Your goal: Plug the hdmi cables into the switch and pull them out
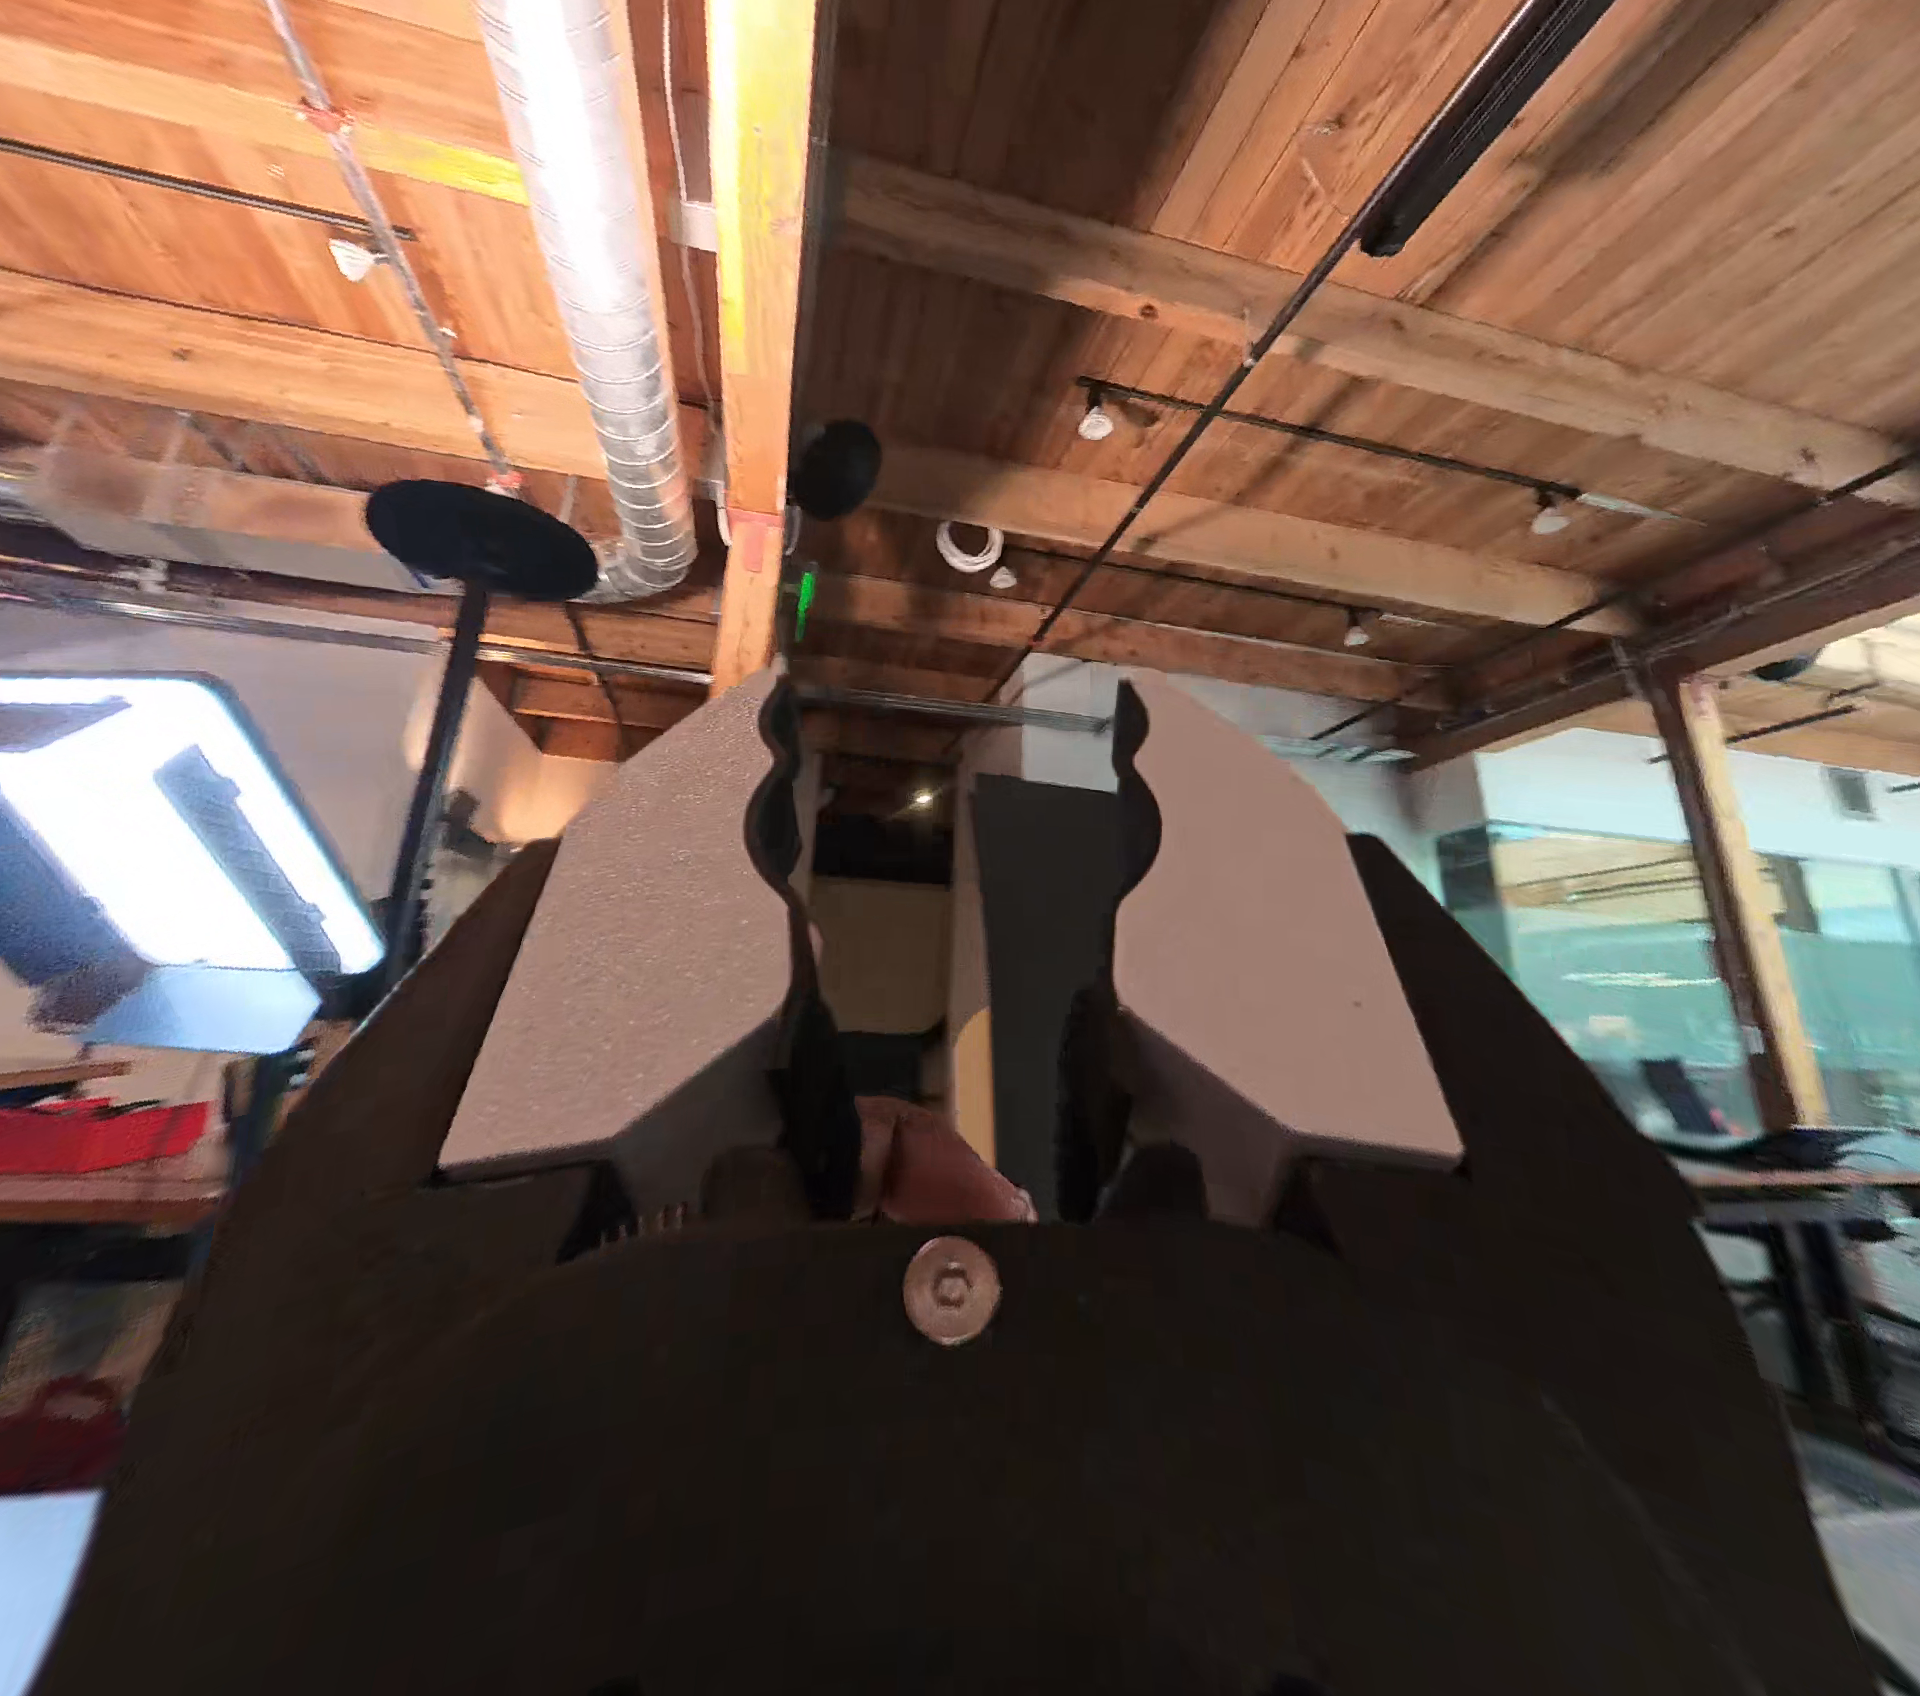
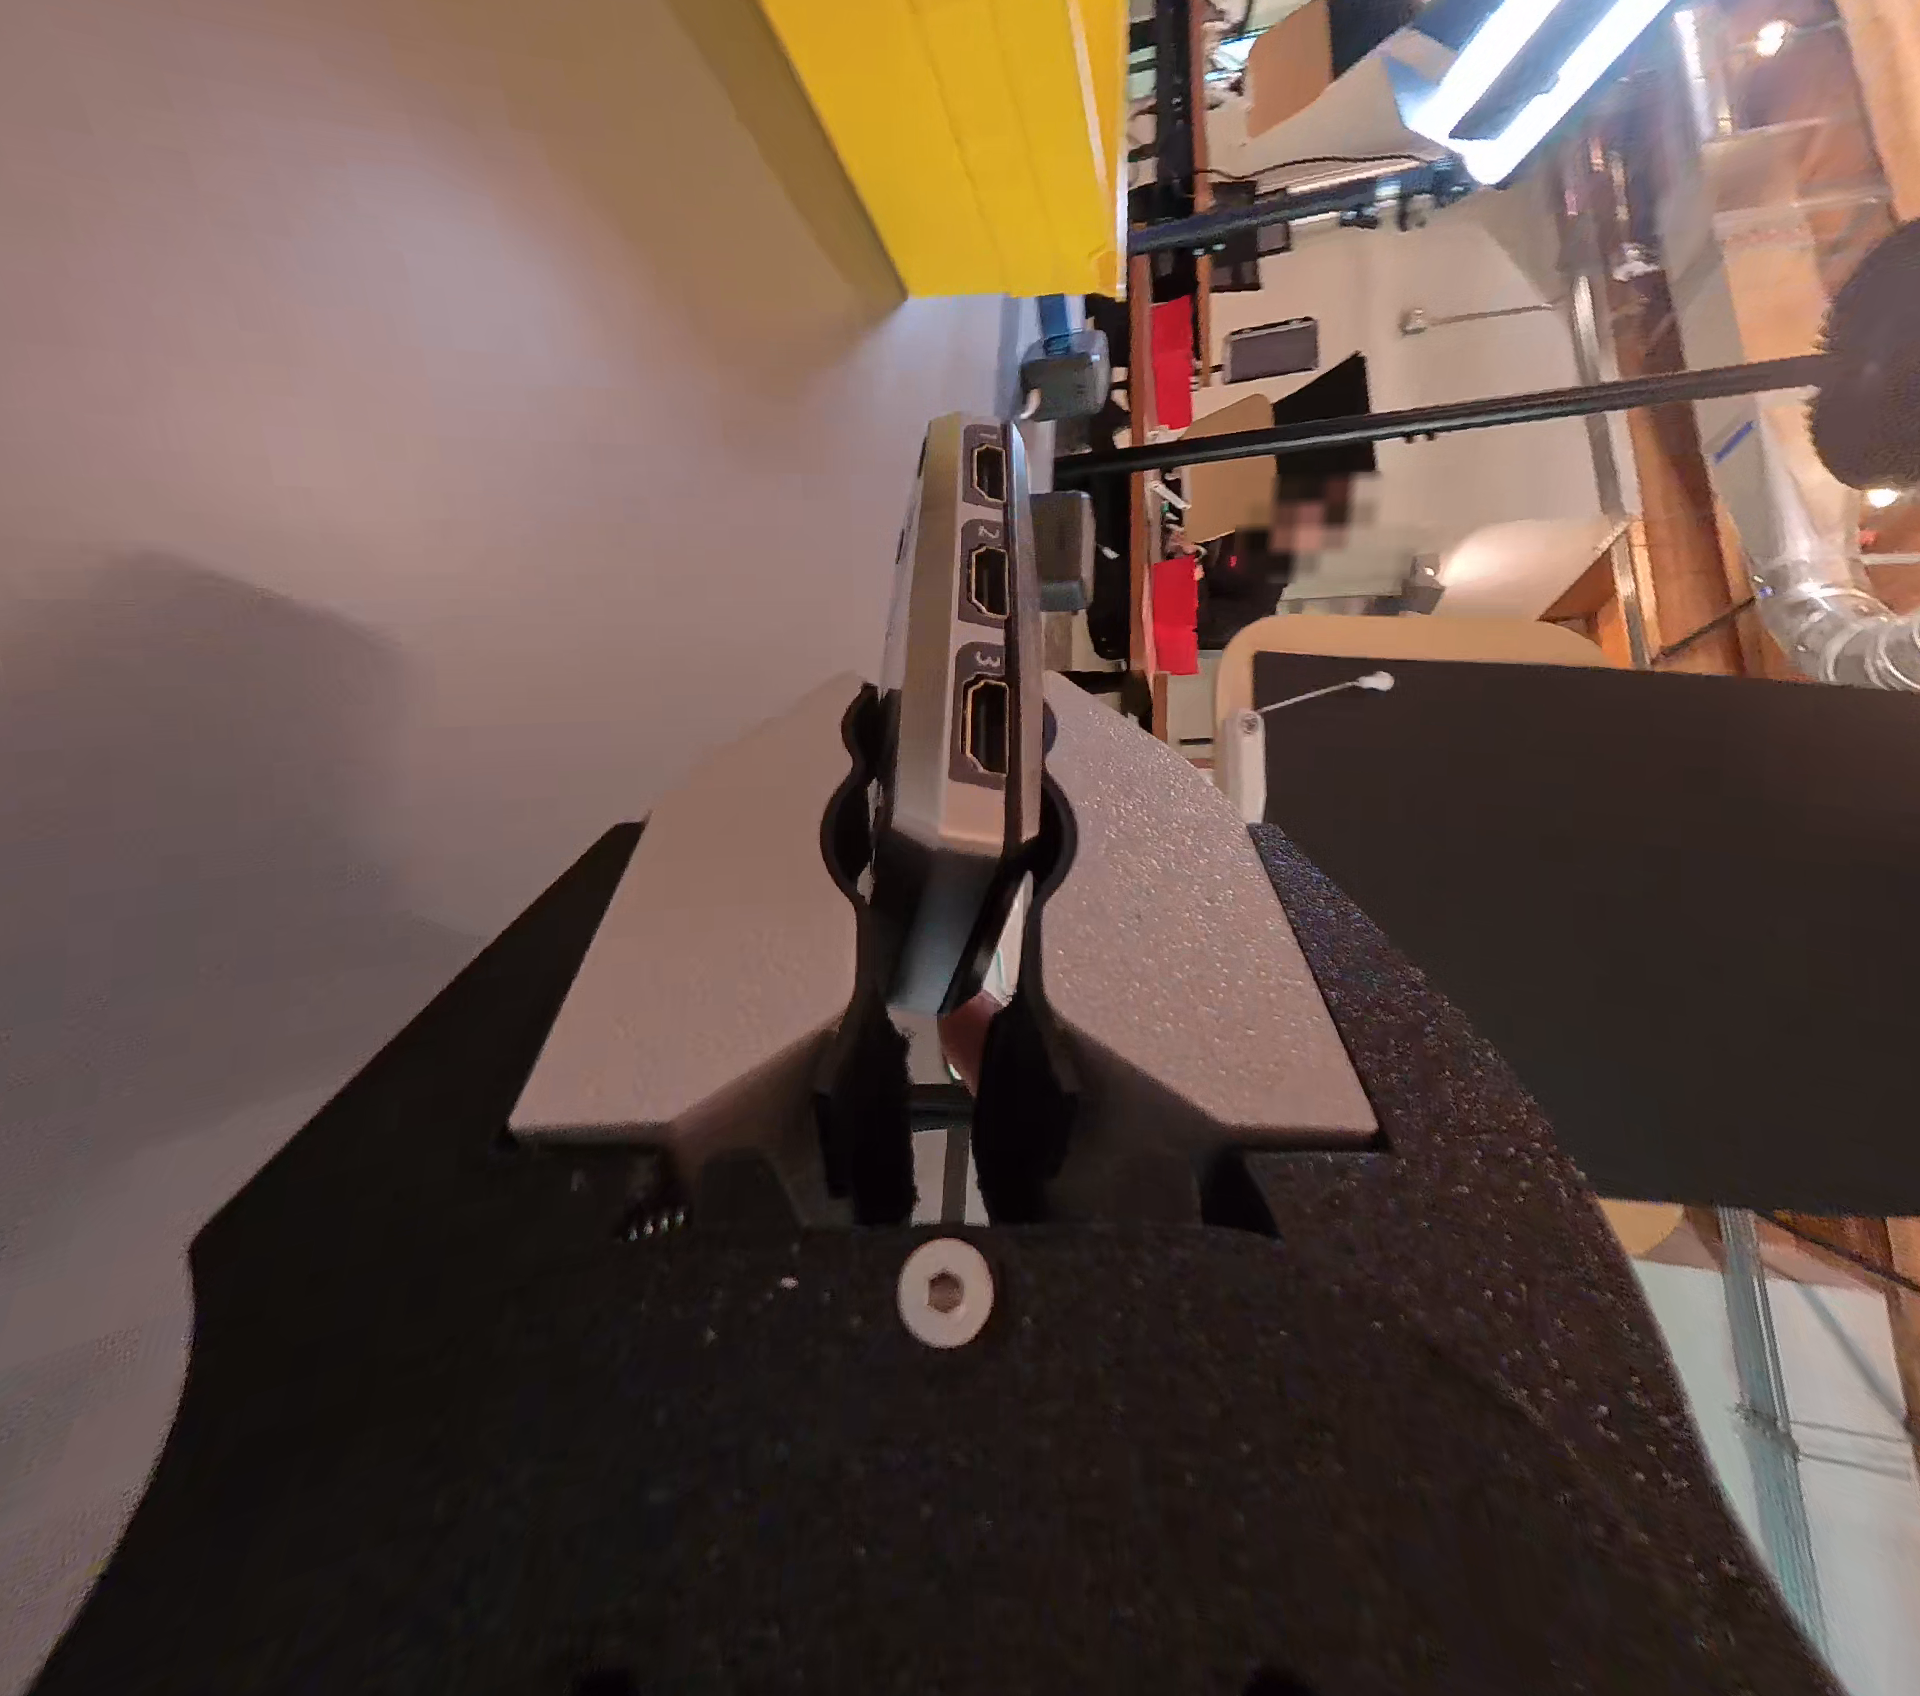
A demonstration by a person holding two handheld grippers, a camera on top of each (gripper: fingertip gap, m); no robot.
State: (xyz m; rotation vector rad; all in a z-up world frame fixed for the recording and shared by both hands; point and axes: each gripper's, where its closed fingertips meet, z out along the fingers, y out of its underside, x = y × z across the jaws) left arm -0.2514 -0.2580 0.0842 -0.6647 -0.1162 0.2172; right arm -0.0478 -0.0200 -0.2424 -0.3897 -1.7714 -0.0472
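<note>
1. In the left wrist view, the left gripper (image 1: pixel 951 763), black-bodied with two grey wedge-shaped fingers edged in wavy black pads, is pointing up toward a wooden plank ceiling (image 1: pixel 1247 88). Its fingers are standing spread apart, with nothing between the tips.
2. Left of those fingers, a bright rectangular light panel (image 1: pixel 156 825) is glowing, and a black pole topped by a black disc (image 1: pixel 480 540) is rising beside it. A ribbed silver metal duct (image 1: pixel 561 140) is running along the ceiling above.
3. In the right wrist view, which is rolled onto its side, a plain white table surface (image 2: pixel 364 399) is filling the left of the picture, with a yellow plastic bin (image 2: pixel 935 36) lying farther along it.
4. At centre, the right gripper (image 2: pixel 951 773), of the same build, is pinching the near end of a slim silver switch box (image 2: pixel 961 711). The switch is sticking out past the fingertips, showing three empty ports in a row.
5. To the right, a black rectangular panel (image 2: pixel 1558 919) is standing close by.
</note>
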